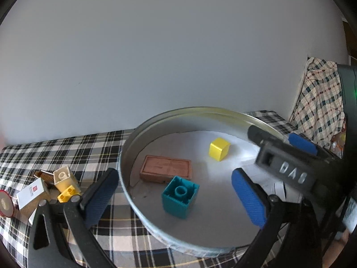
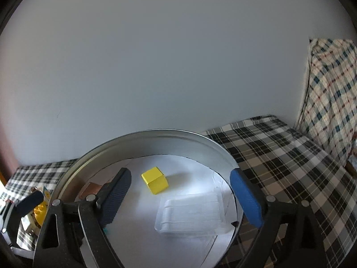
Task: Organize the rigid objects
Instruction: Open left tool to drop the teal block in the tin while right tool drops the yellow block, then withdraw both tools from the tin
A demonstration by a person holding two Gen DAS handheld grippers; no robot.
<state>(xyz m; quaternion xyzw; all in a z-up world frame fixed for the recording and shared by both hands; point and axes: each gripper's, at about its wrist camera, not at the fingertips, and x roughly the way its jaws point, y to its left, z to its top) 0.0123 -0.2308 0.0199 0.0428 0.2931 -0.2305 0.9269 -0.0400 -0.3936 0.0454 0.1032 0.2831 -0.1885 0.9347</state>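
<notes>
Left wrist view: the left gripper (image 1: 171,192) has its jaws spread wide, nothing pinched between them. One blue-padded finger sits outside the round shallow metal tin (image 1: 128,147), the other inside it. On the tin's white paper lining lie a teal hollow plastic building block (image 1: 180,197), open side up, a flat brown rectangular embossed slab (image 1: 166,168) touching the block's far corner, and a small yellow cube (image 1: 219,149) well apart toward the far wall. The right gripper (image 1: 271,156) enters from the right over the tin, jaws apart, blurred. Outside the tin, on the black-and-white plaid cloth (image 1: 73,149), sits a cluster: a cream plastic block (image 1: 63,177), a yellow plastic block (image 1: 68,193) touching it, a white card (image 1: 30,192) and a red-rimmed roll (image 1: 5,203) at the edge.

Right wrist view: the right gripper (image 2: 178,192) stands spread, empty, both fingers over the tin (image 2: 214,145). The yellow cube (image 2: 155,180) rests between the fingers, untouched. A clear flat plastic tray (image 2: 191,215) lies just in front of it. The brown slab (image 2: 90,188) shows partly behind the left-hand finger.
</notes>
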